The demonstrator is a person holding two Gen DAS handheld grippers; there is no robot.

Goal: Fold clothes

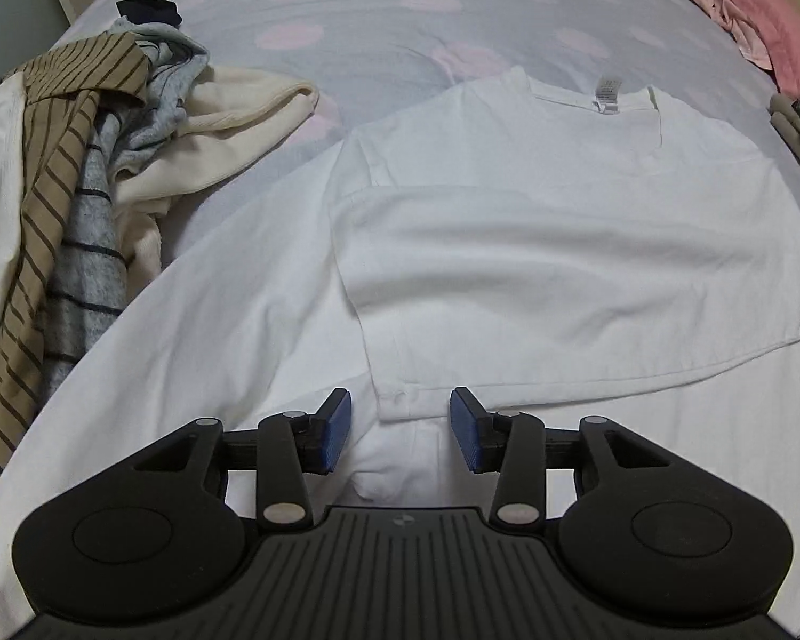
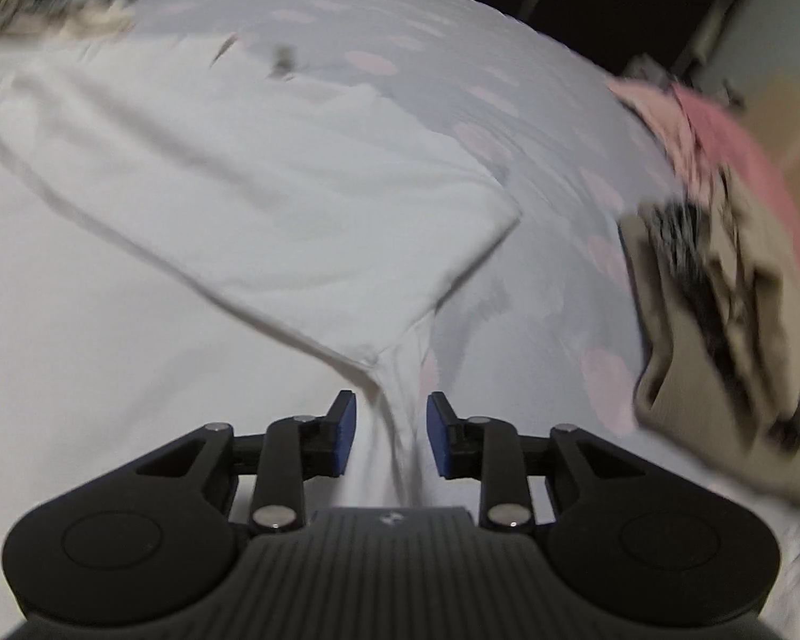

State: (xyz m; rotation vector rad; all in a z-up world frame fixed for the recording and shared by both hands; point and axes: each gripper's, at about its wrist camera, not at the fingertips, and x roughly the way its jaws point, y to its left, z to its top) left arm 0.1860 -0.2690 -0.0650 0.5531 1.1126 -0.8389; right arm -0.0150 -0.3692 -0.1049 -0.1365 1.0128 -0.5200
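**White T-shirt partly folded on the bed, both tools loose**

My right wrist view is smeared with blur, so the beige, dark-patterned bundle (image 2: 720, 320) to the shirt's right stays unreadable; its far edge is cut off.

The white T-shirt (image 1: 533, 245) lies flat on the grey bedsheet with pink spots (image 1: 373, 16), one side folded over the body, neck label at the far end.

Left of the shirt sits a heap of unfolded clothes (image 1: 80, 170): tan striped, grey striped, cream. Pink fabric (image 1: 757, 16) lies beyond its right shoulder.

My left gripper (image 1: 400, 429) stands partly open over the folded corner of the hem. My right gripper (image 2: 390, 434) is partly open astride a raised crease, its pads off the cloth.
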